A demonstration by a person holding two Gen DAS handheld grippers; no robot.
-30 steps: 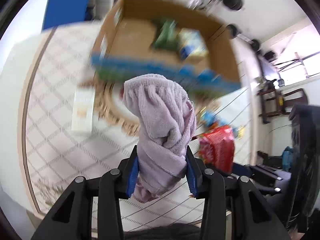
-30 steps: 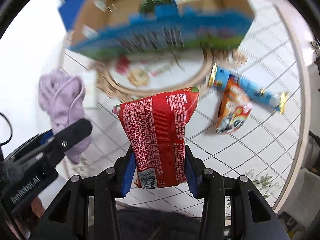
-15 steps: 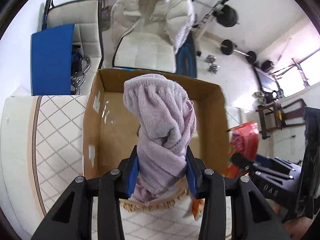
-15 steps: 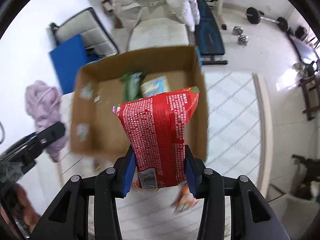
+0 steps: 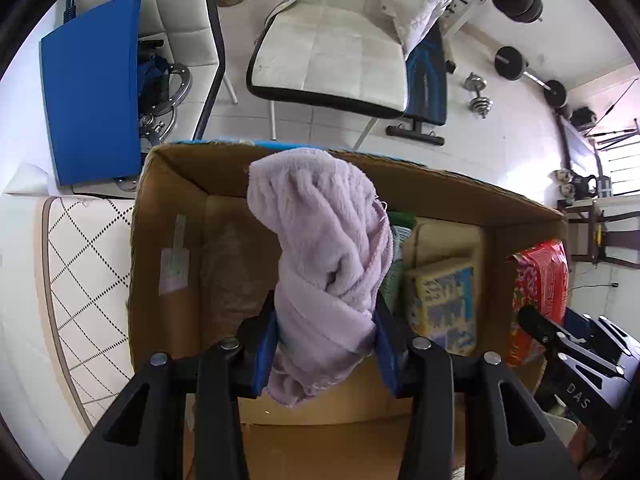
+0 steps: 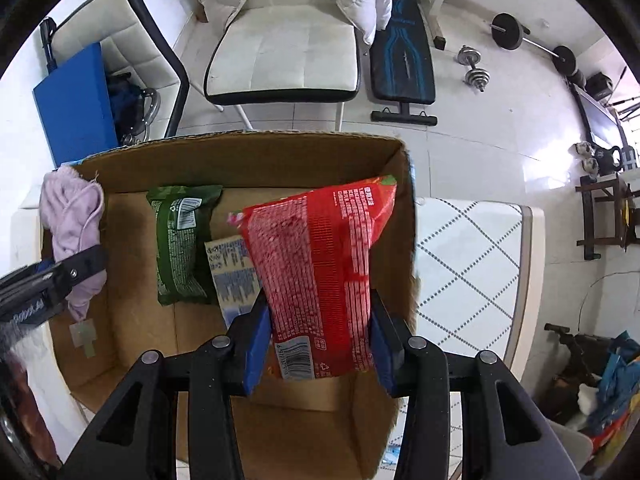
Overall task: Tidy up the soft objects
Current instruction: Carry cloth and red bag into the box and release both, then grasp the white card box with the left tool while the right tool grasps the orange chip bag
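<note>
Cardboard box [image 6: 248,152] sits below both loads: the left gripper [image 5: 326,340] clamps a lilac towel [image 5: 324,240], the right gripper [image 6: 318,344] a red packet [image 6: 320,264]. Step in hand appears to be depositing; next, lower each and release.

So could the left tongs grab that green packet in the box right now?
Probably not. The left tongs are shut on the lilac towel, so they have no free grip, though the green packet lies uncovered in the open cardboard box.

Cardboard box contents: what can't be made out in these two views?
- Left wrist: the towel in the left tool hides the box middle and most of the green packet.
- Right wrist: the red bag in the right tool covers much of the yellow-blue pack.
</note>
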